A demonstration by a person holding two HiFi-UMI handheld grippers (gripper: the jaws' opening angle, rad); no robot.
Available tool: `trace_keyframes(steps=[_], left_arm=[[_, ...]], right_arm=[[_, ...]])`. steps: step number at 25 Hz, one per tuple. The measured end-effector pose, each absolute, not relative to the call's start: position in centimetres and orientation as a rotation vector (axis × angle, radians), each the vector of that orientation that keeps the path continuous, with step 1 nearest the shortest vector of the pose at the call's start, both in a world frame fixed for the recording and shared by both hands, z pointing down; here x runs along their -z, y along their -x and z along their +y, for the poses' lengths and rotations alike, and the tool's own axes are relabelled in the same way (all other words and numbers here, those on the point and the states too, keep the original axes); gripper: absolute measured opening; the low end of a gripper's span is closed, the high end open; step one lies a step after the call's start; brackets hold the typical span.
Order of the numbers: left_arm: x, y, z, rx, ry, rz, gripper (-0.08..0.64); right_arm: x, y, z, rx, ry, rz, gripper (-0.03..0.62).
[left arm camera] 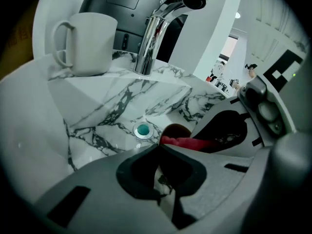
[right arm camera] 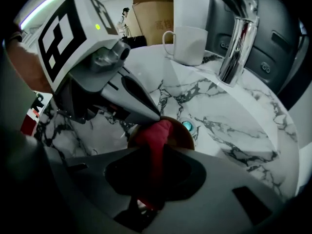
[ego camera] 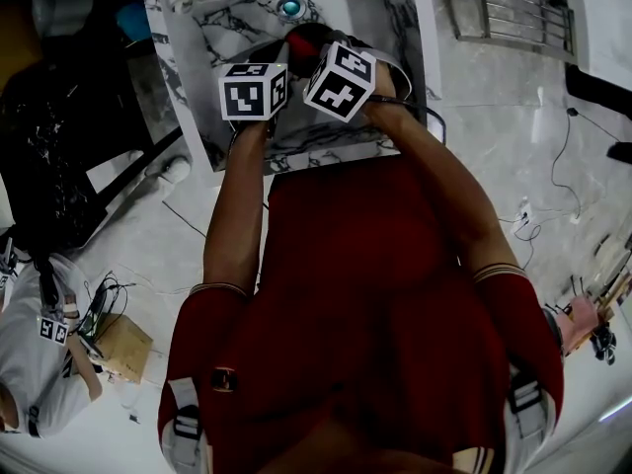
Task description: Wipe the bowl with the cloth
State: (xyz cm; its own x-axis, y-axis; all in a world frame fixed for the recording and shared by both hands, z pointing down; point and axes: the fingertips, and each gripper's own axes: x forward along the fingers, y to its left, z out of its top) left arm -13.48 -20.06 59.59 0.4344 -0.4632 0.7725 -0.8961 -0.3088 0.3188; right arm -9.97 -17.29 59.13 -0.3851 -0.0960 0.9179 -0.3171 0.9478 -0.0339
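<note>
The bowl lies in the sink beside the drain, so we should steady its rim with the left gripper, jaws pressed together, while the right gripper, pinching the cloth, rubs gently inside.

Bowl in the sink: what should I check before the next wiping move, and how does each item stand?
1. Right gripper clamped on the cloth: ok.
2. Cloth lying over the bowl: ok.
3. Left gripper shut at the bowl's rim: ok.
4. Left gripper actually pinching the rim: cannot tell.
5. Bowl in the sink, beside the drain: ok.
6. Mug standing away from both grippers: ok.
</note>
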Motion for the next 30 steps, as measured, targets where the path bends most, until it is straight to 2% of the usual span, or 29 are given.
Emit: trace_keyframes(steps=[16,30], left_arm=[[-56.7,14.0,-20.4,-0.756,-1.996,-1.263,0.012],[-54.0,14.3,-20.5,-0.763,-2.034,-1.393,0.012]], right_arm=[[-55.9,8.9,-20.4,-0.492,-0.622,-2.073,0.074],[-54.3,6.8,-20.6,-0.511,-0.694,-2.074,0.072]])
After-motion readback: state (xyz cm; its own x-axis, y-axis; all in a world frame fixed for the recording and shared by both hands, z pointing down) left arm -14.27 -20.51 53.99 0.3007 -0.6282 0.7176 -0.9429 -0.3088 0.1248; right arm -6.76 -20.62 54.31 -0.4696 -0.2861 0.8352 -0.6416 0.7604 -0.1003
